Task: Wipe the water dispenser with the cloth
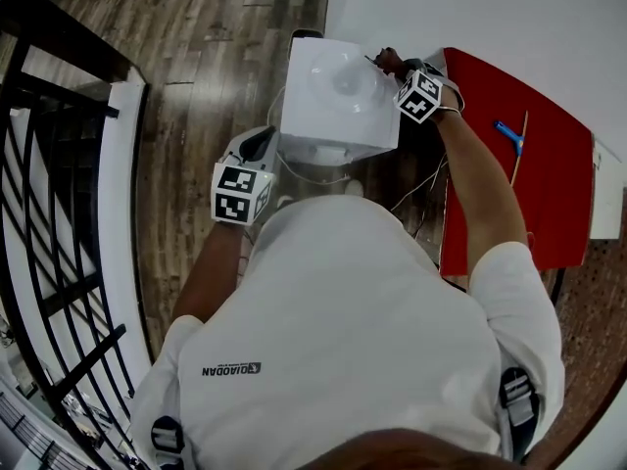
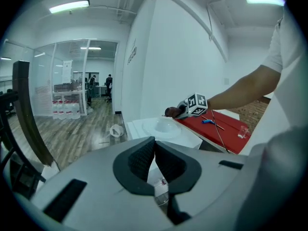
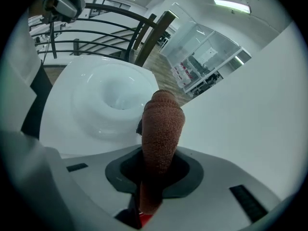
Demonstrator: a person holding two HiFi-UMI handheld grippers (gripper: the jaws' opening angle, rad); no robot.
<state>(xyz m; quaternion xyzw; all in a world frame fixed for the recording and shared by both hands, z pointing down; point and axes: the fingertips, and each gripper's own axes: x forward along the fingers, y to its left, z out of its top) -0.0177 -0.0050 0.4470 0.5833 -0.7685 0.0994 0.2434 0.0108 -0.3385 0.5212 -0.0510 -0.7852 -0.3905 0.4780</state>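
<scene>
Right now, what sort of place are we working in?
Likely an office: glass partitions, ceiling strip lights and rows of water bottles on the floor, beyond the water dispenser.

the left gripper [image 2: 154,146] has its jaws pressed together, empty; beyond, the right gripper [image 2: 177,111] holds a cloth [image 2: 170,112] over the white water dispenser [image 2: 161,129].

Water dispenser [image 1: 338,96]: white box-shaped body, upright on wooden floor, back to white wall. Flat glossy top panel with round recessed basin at centre.

Cloth [image 3: 162,124]: rust-brown terry, bunched into thick roll, clamped between jaws of right tool [image 3: 158,172], free end projecting forward. Free end at rear right corner of dispenser top; contact with panel not determinable.
</scene>
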